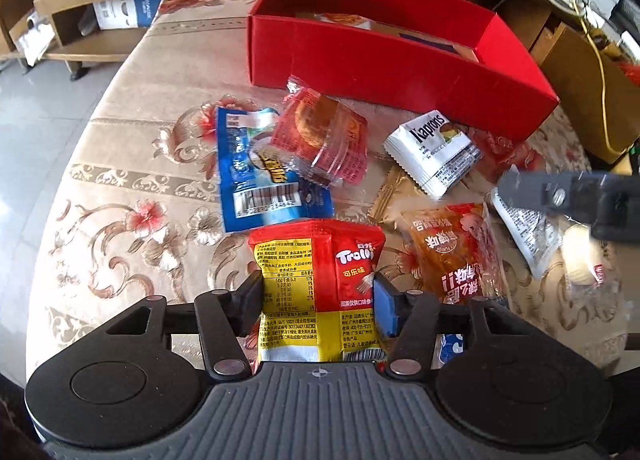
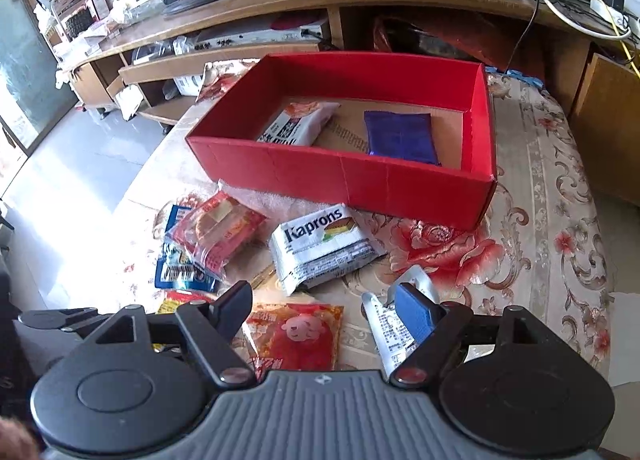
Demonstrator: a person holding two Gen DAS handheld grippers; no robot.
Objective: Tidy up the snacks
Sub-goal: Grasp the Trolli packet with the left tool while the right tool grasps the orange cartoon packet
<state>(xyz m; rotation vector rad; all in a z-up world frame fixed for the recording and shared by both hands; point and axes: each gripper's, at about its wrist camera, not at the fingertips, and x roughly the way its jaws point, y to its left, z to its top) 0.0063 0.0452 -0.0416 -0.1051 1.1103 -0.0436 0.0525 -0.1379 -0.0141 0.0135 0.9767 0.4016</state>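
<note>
Snacks are scattered on the floral tabletop point(image 1: 132, 164) in front of a red box point(image 2: 344, 176). Left gripper point(image 1: 318, 292): fingers clamped on a red-and-yellow Trolli gummy bag point(image 1: 316, 276), bottom centre of the left wrist view, pads pressing both sides of the bag. Just above it lies a blue packet point(image 1: 256, 176) with a barcode, with a clear-wrapped red pastry pack point(image 1: 320, 136) overlapping its upper right corner. White Kaprons wafer pack point(image 1: 434, 150) sits right of centre, close to the box's front wall. Orange-red snack pouch point(image 1: 456, 248) lies to the right of the Trolli bag.

Right gripper point(image 2: 324, 308): fingers apart, not pressing anything; the orange-red pouch lies on the tabletop below the gap, and a white sachet point(image 2: 390, 328) sits beside the blue-padded finger at lower right. Cannot tell if that finger touches the sachet.

Inside the box, seen in the right wrist view: a white snack pack point(image 2: 298, 122) toward the left, a purple packet point(image 2: 400, 136) toward the right, lying apart on the cardboard floor.
</note>
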